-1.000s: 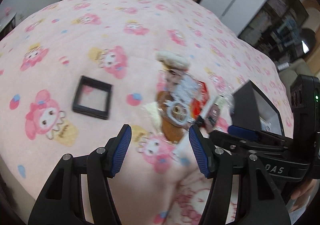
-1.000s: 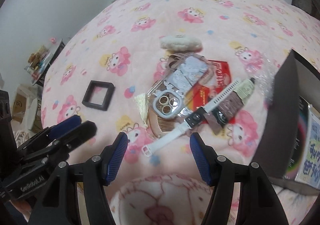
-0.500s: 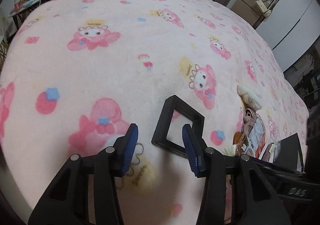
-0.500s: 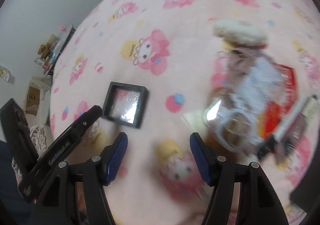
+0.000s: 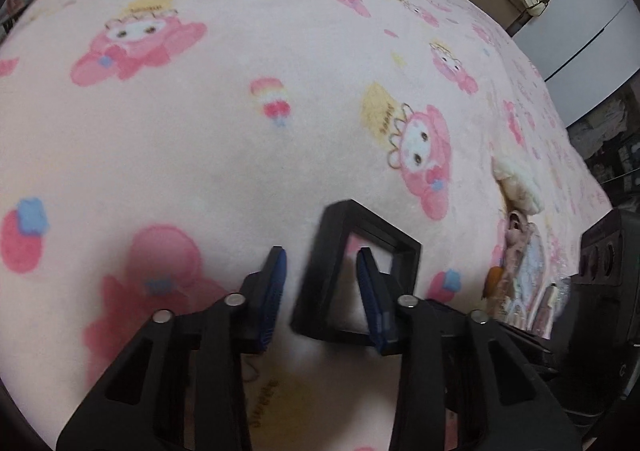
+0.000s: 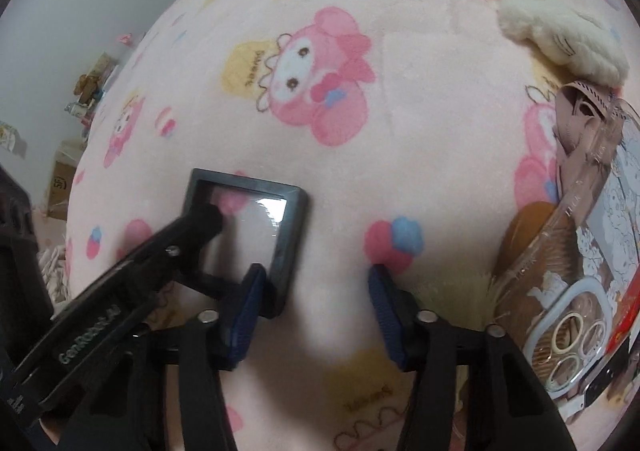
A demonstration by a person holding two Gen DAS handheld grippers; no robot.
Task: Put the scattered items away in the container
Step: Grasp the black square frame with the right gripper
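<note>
The left gripper [image 5: 320, 283], jaws just closing, straddled the black square frame's [image 5: 320, 291] edge, seemingly not yet pinching; the right gripper [image 6: 316, 315], also closing, held nothing.

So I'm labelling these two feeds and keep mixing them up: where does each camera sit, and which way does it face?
Left wrist: on the left gripper, angled steeply down at the pink blanket; its closing fingers straddle one side of the black square frame, pads not yet pressing.
Right wrist: on the right gripper, also angled down; its closing fingers have only blanket between them, and the left gripper reaches in from the left onto the frame.
Shared: frame, blanket, fluffy cream item, phone case.
</note>
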